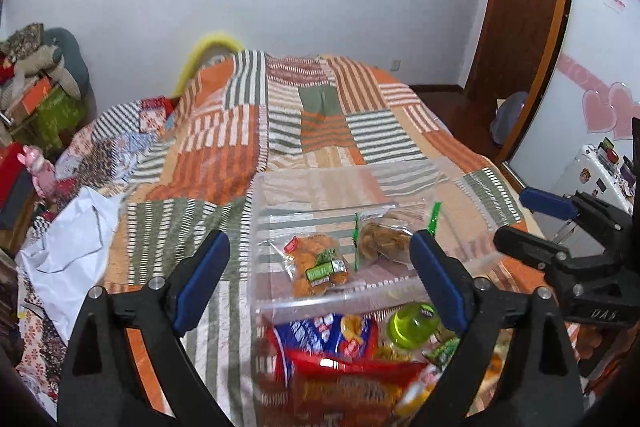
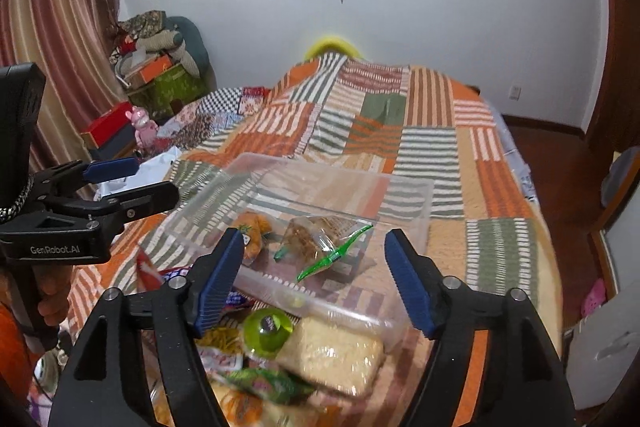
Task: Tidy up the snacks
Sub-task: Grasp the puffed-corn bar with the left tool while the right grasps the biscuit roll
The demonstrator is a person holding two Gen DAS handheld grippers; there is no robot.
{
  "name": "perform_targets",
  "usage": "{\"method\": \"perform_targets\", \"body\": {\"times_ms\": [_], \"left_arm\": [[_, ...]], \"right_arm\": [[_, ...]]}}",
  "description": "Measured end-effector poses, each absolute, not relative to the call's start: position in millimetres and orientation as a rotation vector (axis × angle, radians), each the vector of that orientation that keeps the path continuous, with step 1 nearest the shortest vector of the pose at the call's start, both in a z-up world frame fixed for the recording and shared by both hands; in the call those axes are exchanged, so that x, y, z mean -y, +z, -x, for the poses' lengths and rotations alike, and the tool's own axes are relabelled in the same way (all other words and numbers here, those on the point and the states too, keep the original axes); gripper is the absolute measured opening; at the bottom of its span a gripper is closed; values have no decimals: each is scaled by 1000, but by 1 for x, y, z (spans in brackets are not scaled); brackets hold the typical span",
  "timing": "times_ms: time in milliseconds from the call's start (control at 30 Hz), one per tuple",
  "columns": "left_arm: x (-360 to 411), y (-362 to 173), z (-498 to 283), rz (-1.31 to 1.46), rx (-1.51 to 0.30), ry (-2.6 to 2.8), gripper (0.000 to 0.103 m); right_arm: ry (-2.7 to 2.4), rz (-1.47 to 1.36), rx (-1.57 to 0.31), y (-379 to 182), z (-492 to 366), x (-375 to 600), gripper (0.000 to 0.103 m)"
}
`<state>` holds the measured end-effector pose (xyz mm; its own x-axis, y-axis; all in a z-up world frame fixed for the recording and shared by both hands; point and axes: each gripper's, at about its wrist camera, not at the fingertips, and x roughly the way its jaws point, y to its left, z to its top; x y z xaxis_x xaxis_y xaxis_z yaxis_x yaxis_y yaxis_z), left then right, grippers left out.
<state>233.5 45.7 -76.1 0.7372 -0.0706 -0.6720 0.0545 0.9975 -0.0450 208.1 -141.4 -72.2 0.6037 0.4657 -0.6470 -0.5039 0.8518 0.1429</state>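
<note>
So the clear plastic bin [image 1: 320,183] sits on the bed's striped quilt [image 1: 224,147], with two snack packs inside: an orange one [image 1: 316,263] and a clear bag with green ends [image 2: 320,239]. More snacks are piled [image 1: 340,355] right in front of it. Left hand-held gripper [image 1: 320,279] and right hand-held gripper [image 2: 316,279] both have jaws spread apart, nothing between them.

Quilt [image 1: 248,131] orange-green striped patchwork; bin [image 1: 320,183] clear; jelly cup [image 1: 414,323] lime green; tool pads [image 1: 202,279] blue.
</note>
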Motion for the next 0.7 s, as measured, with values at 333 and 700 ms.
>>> {"method": "perform_targets", "body": {"times_ms": [333,700], "left_arm": [[-33,-72,-156,-15,-711,-68,94],[7,-101,-92,-16,-766,-119,95]], "right_arm": [[543,41,-712,-70,-156,168,78],[504,27,-801,-100,-106,198,80]]}}
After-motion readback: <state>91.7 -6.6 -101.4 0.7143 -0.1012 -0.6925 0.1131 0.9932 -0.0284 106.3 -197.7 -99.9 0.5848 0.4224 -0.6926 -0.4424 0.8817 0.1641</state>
